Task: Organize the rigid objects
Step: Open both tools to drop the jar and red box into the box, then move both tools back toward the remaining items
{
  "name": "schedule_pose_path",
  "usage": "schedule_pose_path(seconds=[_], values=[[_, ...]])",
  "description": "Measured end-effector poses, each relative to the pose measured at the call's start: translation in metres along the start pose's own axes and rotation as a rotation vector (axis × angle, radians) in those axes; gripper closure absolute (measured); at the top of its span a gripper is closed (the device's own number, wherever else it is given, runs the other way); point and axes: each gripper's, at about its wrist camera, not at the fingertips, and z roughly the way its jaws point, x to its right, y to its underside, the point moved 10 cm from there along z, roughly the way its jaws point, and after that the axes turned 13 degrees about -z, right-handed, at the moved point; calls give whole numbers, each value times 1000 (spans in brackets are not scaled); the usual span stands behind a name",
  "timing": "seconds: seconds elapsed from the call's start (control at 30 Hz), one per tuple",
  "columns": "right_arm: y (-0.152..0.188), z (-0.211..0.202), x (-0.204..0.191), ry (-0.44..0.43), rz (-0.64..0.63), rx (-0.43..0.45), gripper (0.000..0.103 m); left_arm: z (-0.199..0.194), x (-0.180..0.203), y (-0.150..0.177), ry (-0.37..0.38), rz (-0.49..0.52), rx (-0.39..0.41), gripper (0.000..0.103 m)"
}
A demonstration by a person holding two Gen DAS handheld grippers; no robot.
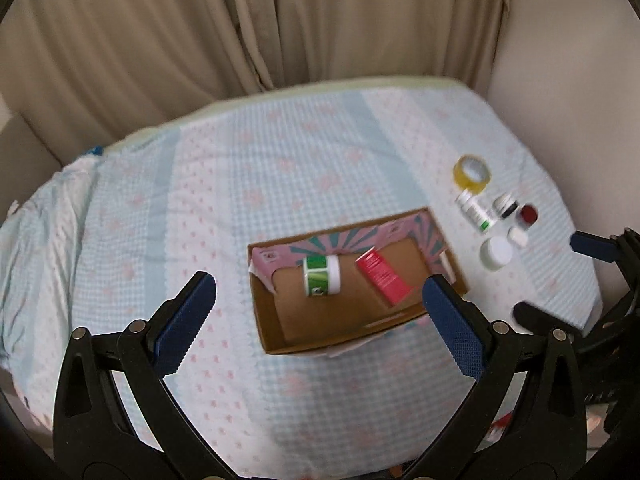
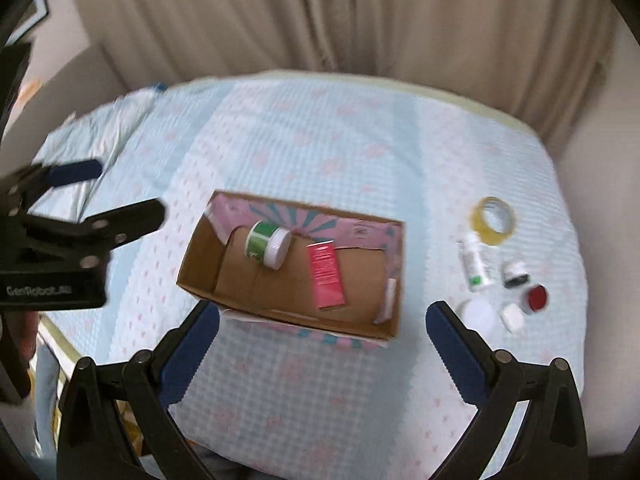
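An open cardboard box point(image 1: 272, 336) point(image 2: 200, 280) lies on the checked bedspread. Inside it are a green-labelled jar with a white lid point(image 1: 322, 276) point(image 2: 267, 245) on its side and a flat red packet point(image 1: 384, 276) point(image 2: 326, 274). To the box's right lie a yellow tape roll point(image 1: 472, 173) point(image 2: 495, 220), a white bottle point(image 1: 476, 212) point(image 2: 476, 264), a black-banded jar point(image 1: 505, 205) point(image 2: 516, 274), a red-lidded jar point(image 1: 528, 215) point(image 2: 536, 298), a small white cap point(image 1: 518, 237) point(image 2: 513, 318) and a white round lid point(image 1: 496, 253) point(image 2: 479, 314). My left gripper point(image 1: 320, 300) point(image 2: 116, 192) hangs open above the box's near side. My right gripper point(image 2: 322, 330) point(image 1: 560, 276) is open and empty, just before the box.
Beige curtains point(image 1: 280, 20) hang behind the bed. A plain wall point(image 1: 568, 80) stands close on the right. A crumpled pale sheet point(image 1: 36, 232) lies at the bed's left end. The bedspread point(image 1: 280, 160) beyond the box is bare fabric.
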Motion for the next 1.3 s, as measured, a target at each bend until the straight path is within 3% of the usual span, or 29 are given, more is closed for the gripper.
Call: schedule_pose_path(seconds=[0.17,0.33,0.5,0.63,0.77,0.93,1.3], values=[[17,-46,48,56,76,55,0,-31,38,2,36,-18,51,0],[39,-81,108,97,132,110,0,-52,96,7,11,-38,115,0],[61,-105,185,164,131,148,0,-54,156,16,-11,-116,129,0],[73,-111,237,185,152,177,0,-43,209,18,-23,-99,126,0],[83,-103,276,196,182,167,0,-22,247,18,-6,-106,99,0],[93,-81,307,212,208,147,0,19,289,11,105,-137,61,0],[104,4,358,248,306,117,0,159,327,2,82,-132,-55,0]])
